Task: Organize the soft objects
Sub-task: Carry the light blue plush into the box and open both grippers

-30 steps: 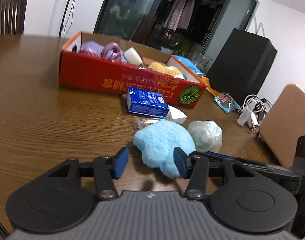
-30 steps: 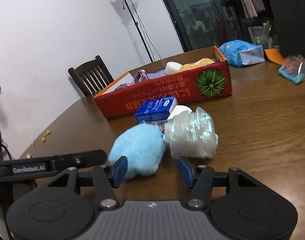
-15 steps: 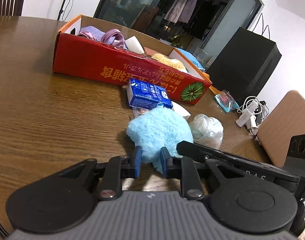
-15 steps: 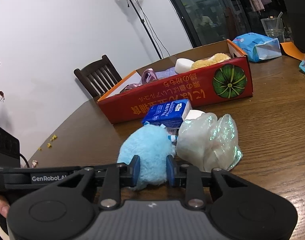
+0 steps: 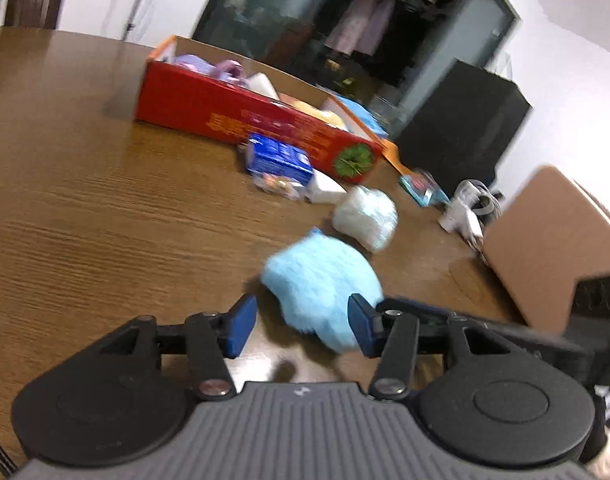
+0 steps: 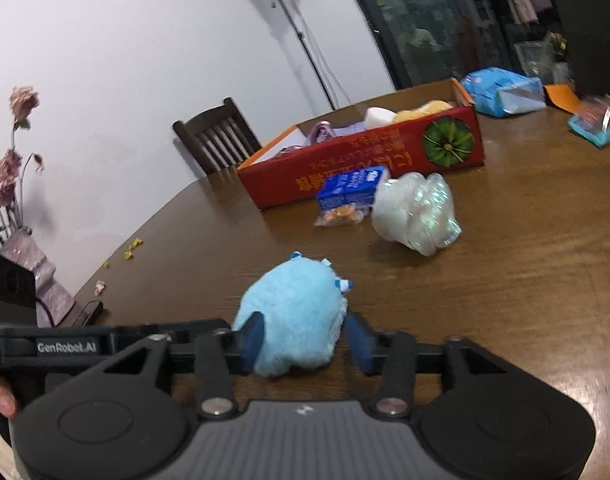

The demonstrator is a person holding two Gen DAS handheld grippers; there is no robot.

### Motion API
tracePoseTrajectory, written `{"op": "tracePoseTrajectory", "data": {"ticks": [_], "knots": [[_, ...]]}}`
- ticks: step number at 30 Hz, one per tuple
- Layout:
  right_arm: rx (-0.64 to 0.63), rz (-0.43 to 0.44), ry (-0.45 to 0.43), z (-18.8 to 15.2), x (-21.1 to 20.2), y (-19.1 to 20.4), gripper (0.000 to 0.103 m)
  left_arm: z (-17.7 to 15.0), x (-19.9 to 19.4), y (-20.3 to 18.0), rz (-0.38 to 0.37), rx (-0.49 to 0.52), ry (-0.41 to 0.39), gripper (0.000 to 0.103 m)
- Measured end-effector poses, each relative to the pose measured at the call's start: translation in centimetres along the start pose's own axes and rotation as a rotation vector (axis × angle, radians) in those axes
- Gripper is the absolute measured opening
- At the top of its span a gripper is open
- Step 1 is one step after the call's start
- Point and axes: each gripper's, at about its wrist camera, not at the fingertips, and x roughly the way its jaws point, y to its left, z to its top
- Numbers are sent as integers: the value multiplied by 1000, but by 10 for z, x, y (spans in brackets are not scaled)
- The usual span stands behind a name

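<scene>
Blue fluffy toy (image 6: 293, 312), only one, lies on the brown wooden table (image 5: 85, 208), close in front of both claws. The left claw (image 5: 301, 330) is spread, and the toy sits between its blue fingers, nearer the right one. The right claw (image 6: 305, 340) is also spread, with a finger on each side of the toy; the left finger seems to touch the fur, the right one stays a little apart.

Behind the toy there is one crumpled clear plastic bag (image 6: 417, 212), one blue tissue packet (image 6: 351, 190) resting on a small snack packet (image 6: 339, 214), and one red cardboard box (image 6: 365, 160). In the box I count a purple cloth, a white sponge and a yellow sponge. One dark chair (image 6: 217, 140) stands at the far edge of the table. The left view is blurred.
</scene>
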Motion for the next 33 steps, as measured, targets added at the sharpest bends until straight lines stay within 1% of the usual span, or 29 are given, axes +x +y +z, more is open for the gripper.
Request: {"op": "tracePoseTrajectory", "data": {"ticks": [1,3,5,7,8,9,10,12,14,16,19,21,22,23,25,28,30,32,33], "knots": [[1,-4,-7,1,1,1,48,2,2,2,-6,-13,-9,54],[15,5,-23,2,4,0,48,8,8,5,-21,-39,-8,54],[48,10,-31,4,11,-3,48,12,17,7,-40,-54,8,51],[70,16,-18,5,21,-6,46,12,26,7,-60,-53,31,28],[72,16,-6,6,25,-7,43,11,29,6,-62,-49,38,28],[69,11,-2,6,27,-6,40,11,31,5,-55,-38,28,25],[59,3,-6,7,27,-5,38,12,32,4,-52,-28,27,22],[39,-7,-13,14,25,-3,37,19,32,5,-78,-45,25,22],[21,-7,-40,29,21,0,37,38,30,4,-110,-45,0,22],[-19,1,-84,54,20,3,36,66,31,0,-131,-15,-42,22],[-95,6,-141,107,30,6,36,121,41,-4,-153,27,-99,22],[-141,1,-164,142,45,5,36,158,56,-3,-143,58,-123,22],[-149,-1,-163,161,58,2,36,176,68,0,-135,56,-120,22],[-147,-3,-155,176,70,-2,36,190,79,3,-125,53,-111,22],[-140,-12,-112,203,101,-12,36,214,107,12,-94,48,-80,22],[-99,-11,-30,227,148,-29,36,230,140,31,-49,40,-35,22],[-95,-35,12,230,174,-35,36,231,158,46,-37,22,12,22],[-101,-68,68,226,198,-39,36,224,172,60,-19,8,52,22],[-101,-85,98,223,209,-40,36,222,176,63,-11,14,55,22]]}}
